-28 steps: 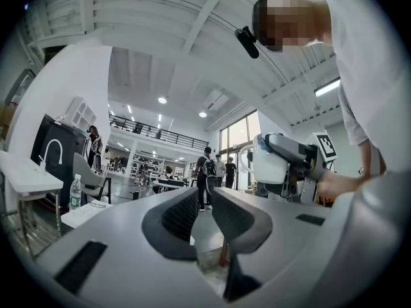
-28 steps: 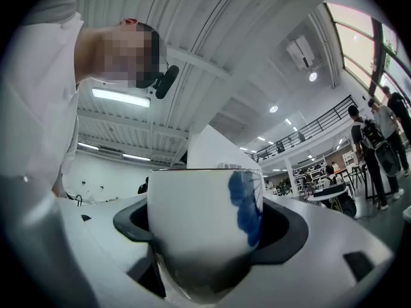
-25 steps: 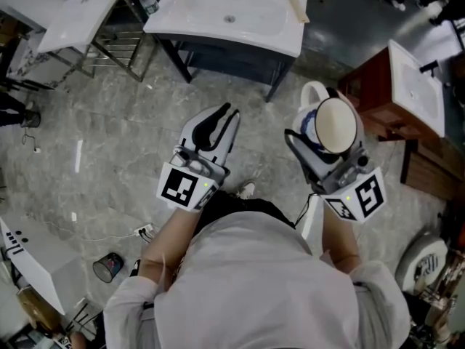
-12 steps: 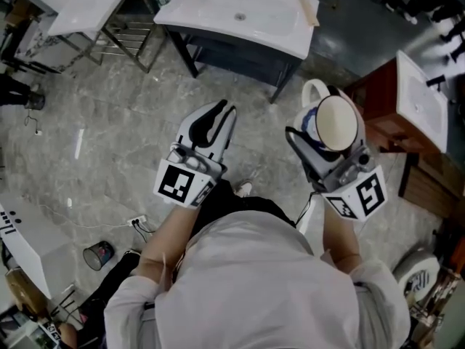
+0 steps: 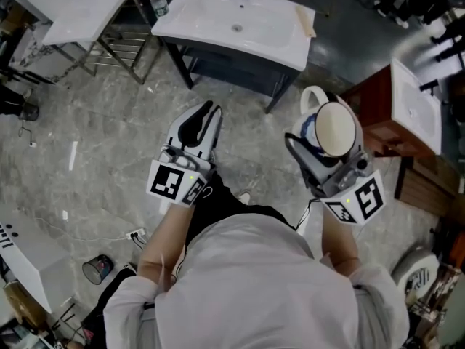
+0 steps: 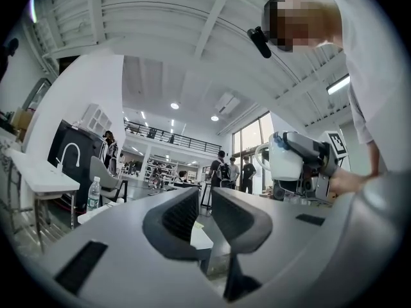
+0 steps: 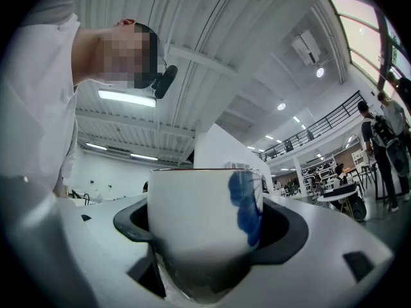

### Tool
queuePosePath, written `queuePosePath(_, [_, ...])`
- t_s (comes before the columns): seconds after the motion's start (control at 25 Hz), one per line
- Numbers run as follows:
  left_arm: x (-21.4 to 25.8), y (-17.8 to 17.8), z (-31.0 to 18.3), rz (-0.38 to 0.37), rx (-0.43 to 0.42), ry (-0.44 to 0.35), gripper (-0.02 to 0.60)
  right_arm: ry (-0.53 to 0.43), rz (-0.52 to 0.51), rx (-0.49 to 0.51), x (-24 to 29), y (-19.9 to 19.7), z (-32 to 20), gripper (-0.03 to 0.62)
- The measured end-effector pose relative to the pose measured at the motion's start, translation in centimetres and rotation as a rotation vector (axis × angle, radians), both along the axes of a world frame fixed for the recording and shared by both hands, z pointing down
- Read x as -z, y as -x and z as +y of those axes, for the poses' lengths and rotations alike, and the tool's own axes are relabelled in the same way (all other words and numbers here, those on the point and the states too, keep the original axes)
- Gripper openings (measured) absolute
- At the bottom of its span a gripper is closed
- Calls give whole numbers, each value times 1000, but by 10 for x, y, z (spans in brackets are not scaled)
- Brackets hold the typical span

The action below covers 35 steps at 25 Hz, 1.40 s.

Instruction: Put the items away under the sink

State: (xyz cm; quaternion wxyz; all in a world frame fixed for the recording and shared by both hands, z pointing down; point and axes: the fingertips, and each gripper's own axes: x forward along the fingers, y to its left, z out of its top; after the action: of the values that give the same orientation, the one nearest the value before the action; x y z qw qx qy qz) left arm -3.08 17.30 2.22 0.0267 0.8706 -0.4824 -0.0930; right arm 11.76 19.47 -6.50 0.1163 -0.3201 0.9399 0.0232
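Mug (image 5: 336, 126), white with a blue mark on its side, sits right of centre in the head view, clamped in the right gripper (image 5: 328, 140). Its cream inside faces the camera and its handle points toward the top of the frame. In the right gripper view the mug (image 7: 205, 223) fills the space between the two dark fingers (image 7: 131, 223), which press on its left and right sides, with the blue mark toward the right finger. Left of centre in the head view, well apart from the mug, the left gripper (image 5: 197, 122) is held at about the same height. In the left gripper view its fingers (image 6: 173, 220) stand almost together with only a slim gap, and nothing is between them. Both grippers hang over the grey floor (image 5: 94, 144), ahead of the person's white shirt (image 5: 254, 289). At the top centre of the frame is the white sink (image 5: 269, 31) on a dark cabinet (image 5: 232, 64), apart from both grippers. A bottle (image 5: 158, 0) stands just beside the sink's left end, and a second white counter (image 5: 87, 9) lies in the upper left. A red-brown cabinet (image 5: 378, 100) stands at the right edge. A dark cup (image 5: 96, 269) lies on the floor at the lower left.
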Motion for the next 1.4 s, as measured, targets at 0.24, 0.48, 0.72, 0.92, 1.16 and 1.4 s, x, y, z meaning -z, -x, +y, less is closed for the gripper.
queuePosePath(0.24, [2, 27, -48, -9, -38, -2, 58, -6, -5, -40, 5, 27, -38, 404])
queuePosePath(0.48, [5, 52, -96, -64, -99, -28, 58, 1, 10, -96, 9, 59, -82, 404])
queuePosePath(0.72, [3, 75, -143, -51, -152, -29, 58, -1, 24, -149, 14, 84, -122, 403])
queuePosePath(0.92, [-3, 88, -173, -43, -176, -12, 58, -2, 14, -167, 16, 101, -150, 404])
queuePosePath(1.16, [-19, 89, -186, -36, -161, 29, 58, 5, 5, -131, 6, 105, -172, 403])
queuePosePath(1.4, [-46, 80, -199, -29, -98, 11, 58, -25, 2, -51, -23, 96, -190, 403])
